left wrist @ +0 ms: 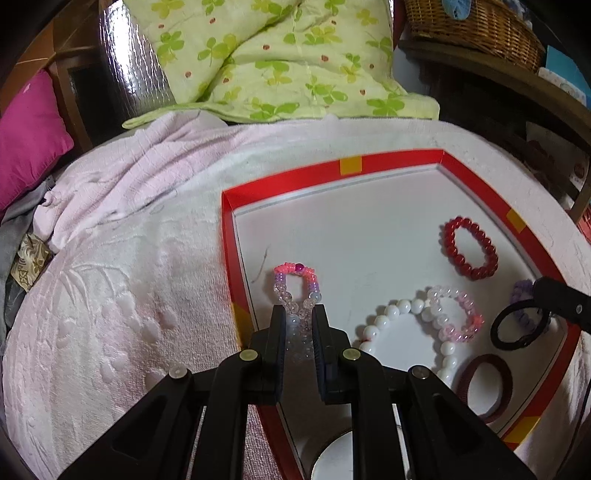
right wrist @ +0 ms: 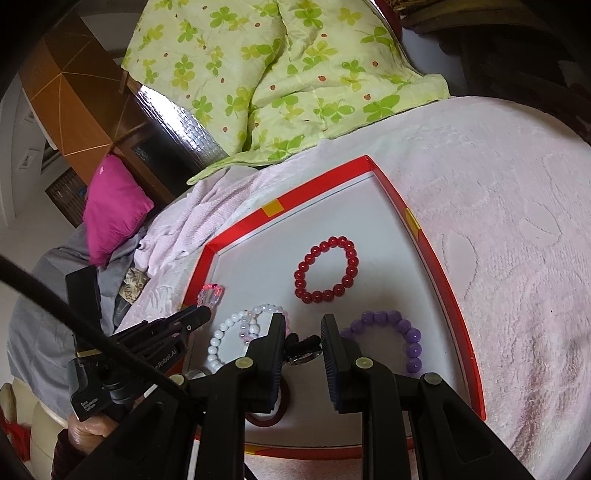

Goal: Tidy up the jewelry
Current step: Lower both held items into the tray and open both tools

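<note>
White "Robot.AI" print (right wrist: 167, 360), left tool (right wrist: 201, 314)

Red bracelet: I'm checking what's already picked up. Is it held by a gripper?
No, the red bracelet lies free on the tray floor, no gripper touching it.

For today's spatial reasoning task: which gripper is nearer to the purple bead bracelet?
Right. The right gripper hangs just beside the purple bead bracelet; the left gripper is across the tray, holding a pink and clear bracelet.

Pink blanket (left wrist: 129, 258) spread across bed. Green clover-print quilt (left wrist: 280, 55) at 12 o'clock. Magenta pillow (left wrist: 29, 144) at 9 o'clock. Wicker basket (left wrist: 476, 26) at 1 o'clock.
</note>
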Action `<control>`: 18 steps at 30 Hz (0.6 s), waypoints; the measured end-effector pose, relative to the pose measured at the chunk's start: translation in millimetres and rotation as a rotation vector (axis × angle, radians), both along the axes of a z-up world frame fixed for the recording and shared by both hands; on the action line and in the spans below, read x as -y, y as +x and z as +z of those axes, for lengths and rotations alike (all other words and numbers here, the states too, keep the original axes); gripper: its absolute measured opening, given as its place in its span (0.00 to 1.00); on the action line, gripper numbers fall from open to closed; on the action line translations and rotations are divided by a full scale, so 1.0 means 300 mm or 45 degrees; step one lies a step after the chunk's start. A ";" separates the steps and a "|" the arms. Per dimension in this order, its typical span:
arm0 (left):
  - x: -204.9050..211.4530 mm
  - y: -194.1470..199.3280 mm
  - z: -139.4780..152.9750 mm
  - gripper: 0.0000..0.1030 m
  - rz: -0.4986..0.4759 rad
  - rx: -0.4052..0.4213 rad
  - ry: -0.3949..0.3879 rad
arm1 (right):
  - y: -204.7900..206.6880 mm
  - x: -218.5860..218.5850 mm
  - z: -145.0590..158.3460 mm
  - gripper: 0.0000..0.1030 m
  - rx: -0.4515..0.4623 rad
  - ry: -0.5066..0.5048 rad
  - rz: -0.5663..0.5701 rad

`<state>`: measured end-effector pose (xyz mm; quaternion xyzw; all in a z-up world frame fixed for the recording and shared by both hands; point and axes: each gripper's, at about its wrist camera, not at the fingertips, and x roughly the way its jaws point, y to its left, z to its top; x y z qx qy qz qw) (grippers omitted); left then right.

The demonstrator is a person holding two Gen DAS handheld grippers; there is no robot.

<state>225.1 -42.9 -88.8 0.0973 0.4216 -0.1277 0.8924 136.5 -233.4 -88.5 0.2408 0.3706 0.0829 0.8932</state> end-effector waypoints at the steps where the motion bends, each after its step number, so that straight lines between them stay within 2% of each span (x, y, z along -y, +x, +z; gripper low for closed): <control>1: 0.001 0.001 -0.005 0.14 0.000 -0.004 0.002 | 0.004 0.001 -0.004 0.22 -0.004 -0.003 -0.002; 18: 0.008 -0.016 -0.005 0.15 0.021 -0.008 0.026 | 0.059 -0.006 -0.053 0.22 -0.077 -0.046 -0.001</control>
